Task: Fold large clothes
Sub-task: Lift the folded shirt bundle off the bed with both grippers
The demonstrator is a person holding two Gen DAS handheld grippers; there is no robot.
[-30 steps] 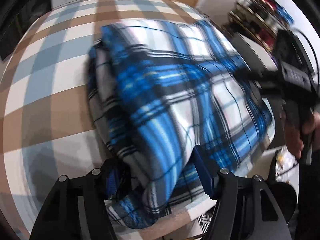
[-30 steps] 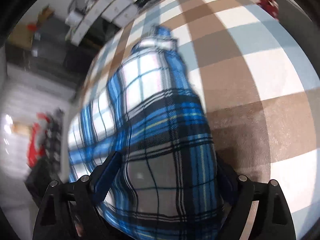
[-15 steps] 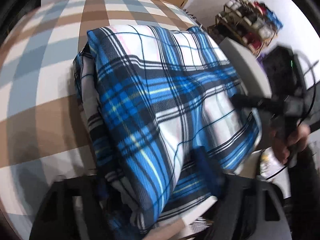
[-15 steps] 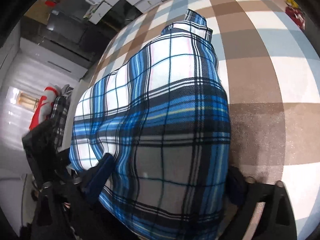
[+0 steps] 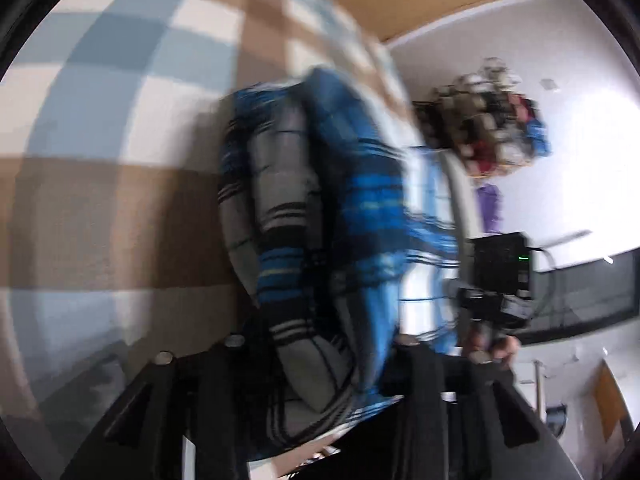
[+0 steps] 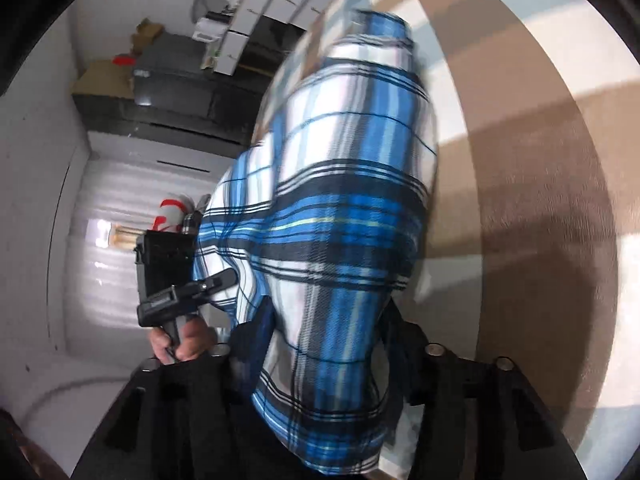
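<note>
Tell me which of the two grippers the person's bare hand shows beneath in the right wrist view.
The left gripper: its black body with a hand under it sits left of the plaid shirt. The right gripper shows only its own fingers.

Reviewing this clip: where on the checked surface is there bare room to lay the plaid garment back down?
Bare checked tablecloth shows on the left gripper's side of the plaid shirt and past the right gripper toward the far side. It is crowded between the grippers, where the bunched cloth hangs, and at the table's near edge.
</note>
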